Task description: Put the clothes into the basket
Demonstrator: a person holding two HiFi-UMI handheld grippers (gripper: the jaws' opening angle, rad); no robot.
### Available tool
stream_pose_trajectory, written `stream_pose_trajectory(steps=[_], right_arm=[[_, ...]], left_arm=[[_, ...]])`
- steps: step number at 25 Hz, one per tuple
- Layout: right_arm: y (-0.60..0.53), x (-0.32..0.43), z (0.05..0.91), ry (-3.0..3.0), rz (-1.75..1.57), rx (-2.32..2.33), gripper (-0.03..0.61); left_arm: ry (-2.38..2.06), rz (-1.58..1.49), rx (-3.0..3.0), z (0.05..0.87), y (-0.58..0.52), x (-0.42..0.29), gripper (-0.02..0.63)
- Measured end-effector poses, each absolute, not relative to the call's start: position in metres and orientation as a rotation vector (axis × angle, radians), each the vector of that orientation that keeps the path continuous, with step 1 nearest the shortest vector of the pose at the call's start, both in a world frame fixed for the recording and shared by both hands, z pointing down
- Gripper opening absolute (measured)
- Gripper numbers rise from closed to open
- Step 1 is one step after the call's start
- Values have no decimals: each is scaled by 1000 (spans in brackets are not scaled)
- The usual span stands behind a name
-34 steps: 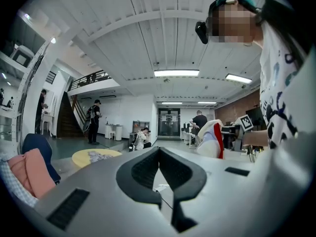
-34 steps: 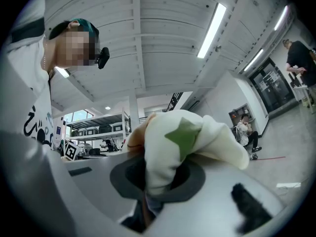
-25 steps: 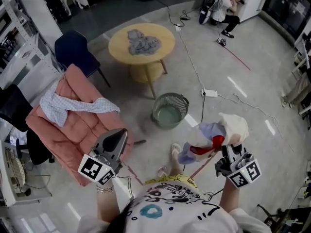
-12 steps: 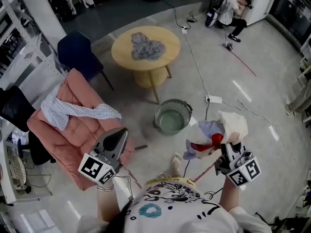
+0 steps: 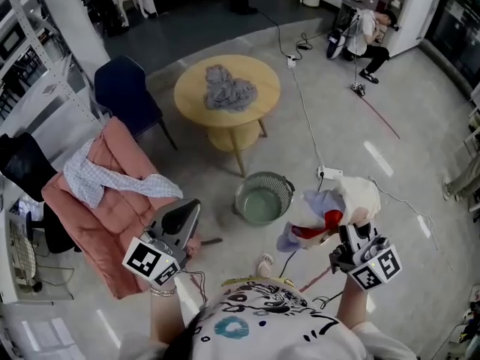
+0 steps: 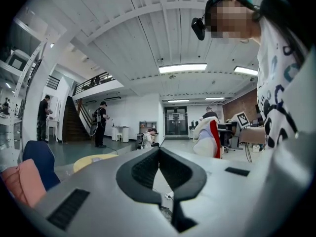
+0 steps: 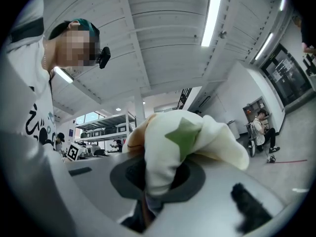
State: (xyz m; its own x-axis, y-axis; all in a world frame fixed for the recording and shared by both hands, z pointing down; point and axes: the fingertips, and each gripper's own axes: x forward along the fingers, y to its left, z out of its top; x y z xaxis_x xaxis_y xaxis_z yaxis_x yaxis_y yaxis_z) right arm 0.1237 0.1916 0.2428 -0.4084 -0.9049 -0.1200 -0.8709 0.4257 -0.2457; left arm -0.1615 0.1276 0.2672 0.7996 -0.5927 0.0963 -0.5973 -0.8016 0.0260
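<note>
— Much done yet?

— Hardly. Nothing visible inside the round grey-green wire-mesh basket (image 5: 264,174) on the floor. Judged to be the first carry, with the drop not yet made.

— And in hand?

— Clamped in the right hand-held gripper (image 5: 352,240): a bunched cream, lilac and red cloth bundle (image 5: 337,205), held up in the air near the basket's right side, not over it. Shown in the right gripper view as cream fabric with a green star patch, pinched between the jaws. Off to the basket's left, the left hand-held gripper (image 5: 189,207), jaws together on nothing.

— Left to fetch?

— At least two pieces, by the look of it. Beyond the basket, a crumpled grey garment (image 5: 229,88) lying on the round pale wooden worktop (image 5: 196,100). On the left, a pale checked shirt (image 5: 97,172) draped across the pink quilted armchair (image 5: 124,216). Both well apart from the basket.

— Anything hard to make out?

— Impossible to say whether the bundle is one garment or several. Lower part lost below the jaws in the right gripper view. Basket bottom readable only in part from above, so "empty" offered as a judgement. Also a dark shape by the shelving at the far left: cloth or chair, unclear.
</note>
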Motion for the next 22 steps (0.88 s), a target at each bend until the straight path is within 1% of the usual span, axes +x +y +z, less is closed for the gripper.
stream_pose_trajectory(steps=[8,14,22], right_arm=[[163,142,255,2486,-239,-1439,51],[151,150,263,2505,-285,-1411,51],[136,163,273,2488,-340,-1419,51]], left_arm=[[-1126,167,2900,272,114,-149,15],[-1142,233,2875,273,110,-138,14],[-1080,218,2895,271,90,-110,15]])
